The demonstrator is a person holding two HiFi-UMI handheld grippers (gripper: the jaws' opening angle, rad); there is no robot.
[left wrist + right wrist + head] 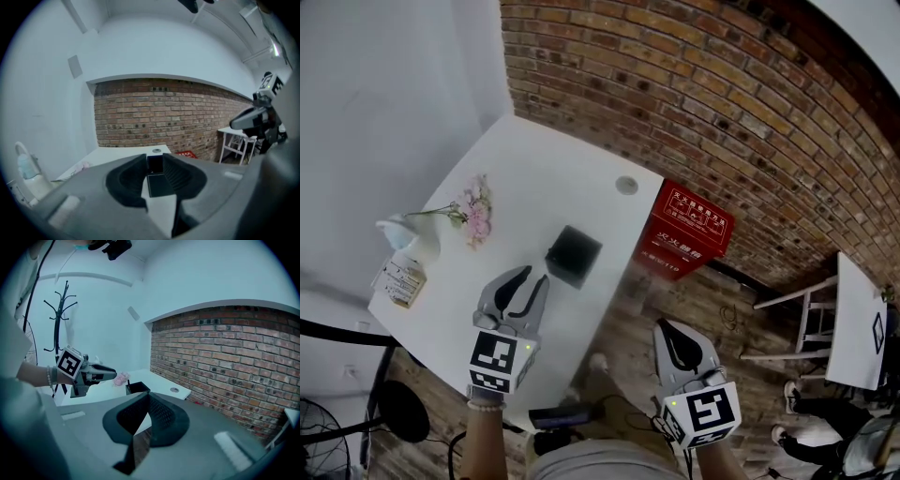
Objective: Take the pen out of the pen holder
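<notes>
A black square pen holder (573, 255) stands on the white table (534, 169). In the right gripper view a thin dark stick, perhaps the pen (127, 384), pokes up at the left corner of the holder (137, 388). My left gripper (534, 275) hovers just short of the holder, pointing at it. Its jaws are open, and the holder (157, 180) shows in the gap of the left gripper (154, 157), untouched. My right gripper (664, 325) hangs over the wooden floor off the table's edge, shut and empty, its tips meeting in the right gripper (149, 394) view.
Pink flowers (472, 211) and a white pump bottle (405, 267) lie at the table's left end. A round grommet (626, 185) sits near the far edge. A red box (689, 230) leans at the brick wall, and a white side table (853, 319) stands at right.
</notes>
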